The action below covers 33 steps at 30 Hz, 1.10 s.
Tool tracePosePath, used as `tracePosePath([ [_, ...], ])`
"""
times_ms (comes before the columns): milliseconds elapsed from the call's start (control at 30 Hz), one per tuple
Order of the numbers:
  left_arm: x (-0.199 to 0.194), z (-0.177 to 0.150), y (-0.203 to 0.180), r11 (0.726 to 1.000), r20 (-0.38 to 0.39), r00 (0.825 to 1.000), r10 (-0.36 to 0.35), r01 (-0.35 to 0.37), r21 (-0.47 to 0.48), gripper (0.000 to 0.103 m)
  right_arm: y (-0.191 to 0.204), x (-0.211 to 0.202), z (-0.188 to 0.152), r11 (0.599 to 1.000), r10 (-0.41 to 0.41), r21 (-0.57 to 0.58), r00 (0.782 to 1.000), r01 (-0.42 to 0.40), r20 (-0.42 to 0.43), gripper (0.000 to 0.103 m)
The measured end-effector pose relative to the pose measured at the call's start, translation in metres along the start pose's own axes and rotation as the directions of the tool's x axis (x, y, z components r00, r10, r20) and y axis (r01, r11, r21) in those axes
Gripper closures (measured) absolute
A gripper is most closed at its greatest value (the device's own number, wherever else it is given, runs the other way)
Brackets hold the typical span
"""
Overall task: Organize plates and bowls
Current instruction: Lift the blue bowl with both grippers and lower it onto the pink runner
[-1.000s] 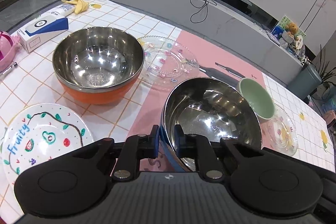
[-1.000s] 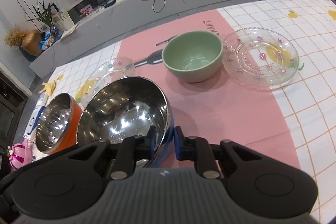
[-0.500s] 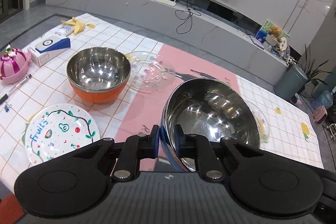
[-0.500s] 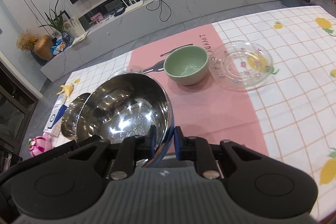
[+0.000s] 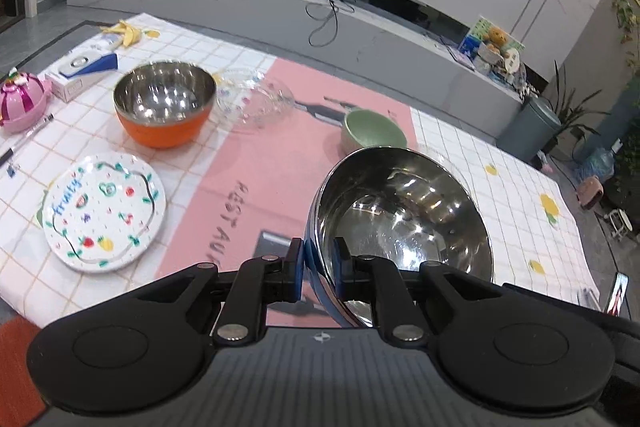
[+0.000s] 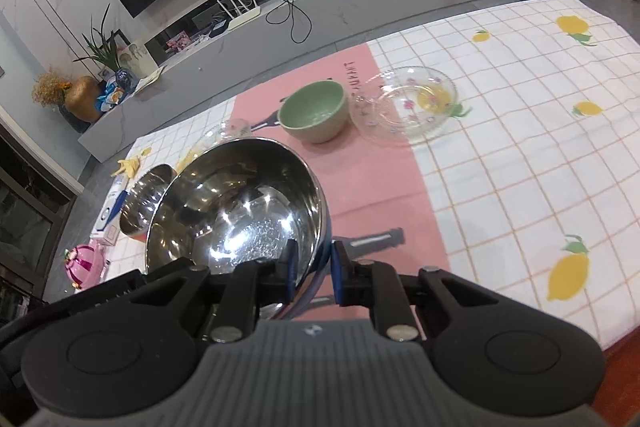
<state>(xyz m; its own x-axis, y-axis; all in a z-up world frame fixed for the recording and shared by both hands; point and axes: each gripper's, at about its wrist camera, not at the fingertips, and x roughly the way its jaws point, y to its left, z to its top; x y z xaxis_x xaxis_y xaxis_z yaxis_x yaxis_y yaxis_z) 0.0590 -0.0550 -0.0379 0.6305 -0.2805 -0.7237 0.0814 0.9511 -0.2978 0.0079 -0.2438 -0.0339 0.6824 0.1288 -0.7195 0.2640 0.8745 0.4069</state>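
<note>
A steel bowl with a blue outside hangs above the table, held from both sides. My left gripper is shut on its near left rim. On the near right rim my right gripper is shut. On the table stand an orange steel bowl, a green bowl, a painted white plate and two clear glass plates. The held bowl hides part of the orange bowl in the right wrist view.
A pink lidded toy pot, a white and blue box, a pen and a banana peel lie at the table's left end. The checked cloth with a pink mat covers the table.
Both grippers have lifted the blue steel bowl and drawn it back toward the near edge; the table's objects look smaller and farther. The green bowl shows again in the left wrist view.
</note>
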Motion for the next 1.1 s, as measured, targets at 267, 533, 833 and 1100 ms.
tracePosePath([
  [267,0.015,-0.022,0.002,1.0,-0.063,0.998,0.012,-0.012,0.011,0.087,-0.026,0.009,-0.017,0.999,0.007,0.042,0.997,-0.004,-0.074,0.088],
  [533,0.032,-0.037,0.014,1.0,-0.119,0.992,0.03,-0.03,0.002,0.088,-0.029,0.028,-0.031,0.999,-0.01,0.039,0.992,0.015,-0.128,0.088],
  [833,0.042,-0.041,0.025,0.999,-0.149,0.988,0.039,-0.041,-0.009,0.088,-0.027,0.046,-0.039,0.999,-0.027,0.04,0.986,0.034,-0.164,0.087],
  [1100,0.043,-0.039,0.026,0.999,-0.152,0.988,0.034,-0.035,-0.005,0.088,-0.025,0.046,-0.038,0.999,-0.024,0.03,0.987,0.029,-0.161,0.084],
])
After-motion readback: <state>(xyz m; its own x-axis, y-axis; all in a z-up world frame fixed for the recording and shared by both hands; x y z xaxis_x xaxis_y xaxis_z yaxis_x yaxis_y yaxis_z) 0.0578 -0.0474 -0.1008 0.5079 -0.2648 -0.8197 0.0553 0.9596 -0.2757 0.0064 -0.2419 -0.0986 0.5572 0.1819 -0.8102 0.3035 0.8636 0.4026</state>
